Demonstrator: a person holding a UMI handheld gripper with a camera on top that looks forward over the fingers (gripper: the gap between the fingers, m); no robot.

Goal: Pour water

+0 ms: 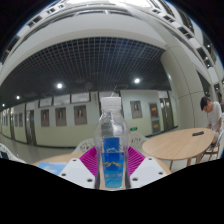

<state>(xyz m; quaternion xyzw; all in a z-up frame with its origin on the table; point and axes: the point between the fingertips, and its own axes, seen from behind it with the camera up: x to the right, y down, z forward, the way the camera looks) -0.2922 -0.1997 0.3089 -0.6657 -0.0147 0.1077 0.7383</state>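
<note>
A clear plastic water bottle (112,140) with a white cap and a blue label stands upright between my gripper's (112,162) two fingers. The magenta pads (90,158) press against the bottle's sides at label height on both sides. The bottle is held up off any surface, with the room's far wall and ceiling behind it. Its base is hidden below the fingers. No cup or other vessel shows.
A round wooden table (178,145) stands beyond the fingers to the right, with a person (213,112) seated at its far side. A light floor or table edge (50,157) lies to the left. Doors line the far wall under a gridded ceiling.
</note>
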